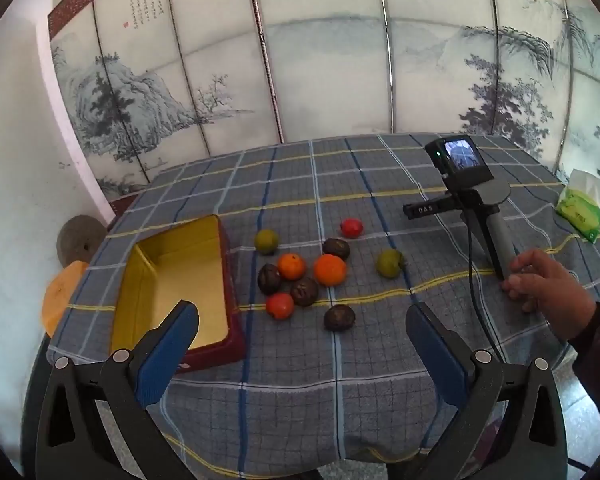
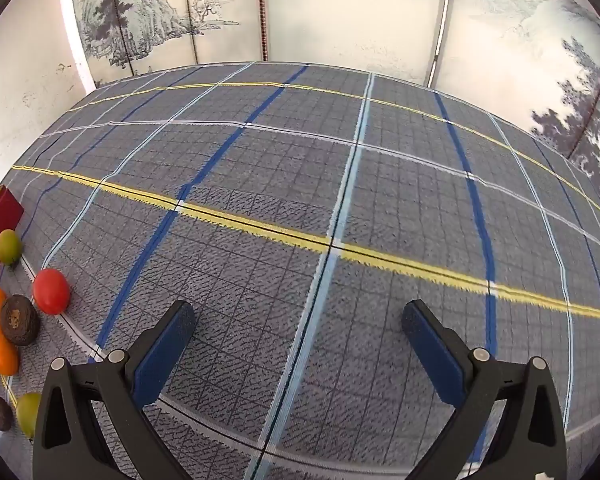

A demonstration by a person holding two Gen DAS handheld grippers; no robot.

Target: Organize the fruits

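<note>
A red box with a yellow inside (image 1: 172, 276) sits at the left of the frame on the blue checked tablecloth (image 1: 340, 176). Just beside it, in the middle, lie the small round fruits: two orange ones (image 1: 329, 269), two red ones (image 1: 351, 227), two green ones (image 1: 389, 263) and four dark brown ones (image 1: 339, 317). None is in the box. The left gripper (image 1: 302, 324) hangs at the bottom, fingers wide apart, holding nothing. The right gripper (image 2: 298, 324) is wide apart too, over bare cloth. A green tissue pack (image 1: 581, 210) rests at the right edge.
</note>
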